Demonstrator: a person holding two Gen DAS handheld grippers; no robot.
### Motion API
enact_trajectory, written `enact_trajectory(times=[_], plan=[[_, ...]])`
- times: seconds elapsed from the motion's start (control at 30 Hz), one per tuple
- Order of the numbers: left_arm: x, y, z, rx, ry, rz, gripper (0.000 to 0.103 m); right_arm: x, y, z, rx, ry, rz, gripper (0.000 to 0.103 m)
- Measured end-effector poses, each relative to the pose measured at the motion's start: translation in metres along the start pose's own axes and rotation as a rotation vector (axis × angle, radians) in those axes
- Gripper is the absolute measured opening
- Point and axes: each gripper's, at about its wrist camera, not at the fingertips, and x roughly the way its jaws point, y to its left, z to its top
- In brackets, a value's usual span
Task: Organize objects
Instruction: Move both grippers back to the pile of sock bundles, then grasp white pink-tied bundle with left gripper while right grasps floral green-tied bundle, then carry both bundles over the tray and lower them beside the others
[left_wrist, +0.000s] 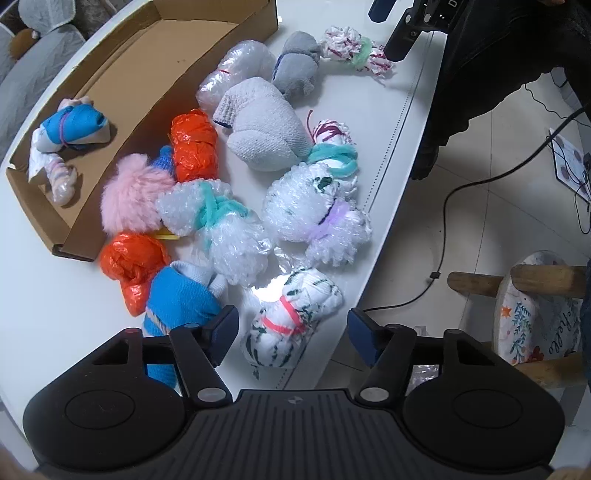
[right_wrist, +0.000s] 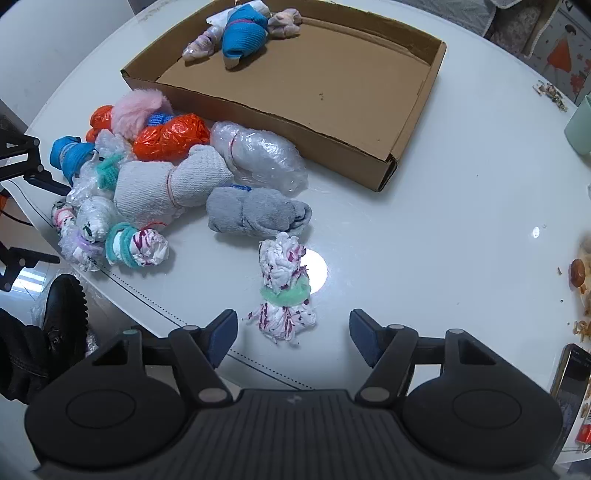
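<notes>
Bundles of wrapped cloth and plastic lay heaped on the white table (right_wrist: 424, 229) beside the cardboard box (right_wrist: 369, 155), which held one blue-wrapped bundle (right_wrist: 243, 33). The right gripper (right_wrist: 293, 334) hung spread around a purple-flecked bundle (right_wrist: 284, 291), apparently not touching it. The left gripper (left_wrist: 293, 332) was spread over a green-streaked bundle (left_wrist: 291, 317).

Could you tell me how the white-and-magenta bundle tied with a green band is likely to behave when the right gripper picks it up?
The bundle looks like crumpled thin plastic, so probably light and squashy. Its flared ends may flop. The green band cinches a narrow waist, likely the firmest place to grip.
</notes>
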Motion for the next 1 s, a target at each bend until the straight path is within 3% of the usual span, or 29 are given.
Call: enact_trajectory(times=[0.53,0.6,1.0], plan=[[0.007,0.006,0.002,-0.034,0.027,-0.025,0.038,0.013,-0.002,0.002,-0.002,0.044,-0.035,0.038],[0.006,0.004,0.002,-0.034,0.032,-0.031,0.033,0.013,-0.003,0.002,0.001,0.046,-0.034,0.029],[-0.003,0.009,0.001,-0.069,0.034,-0.003,0.032,0.001,-0.014,-0.007,0.026,0.021,-0.016,0.026]])
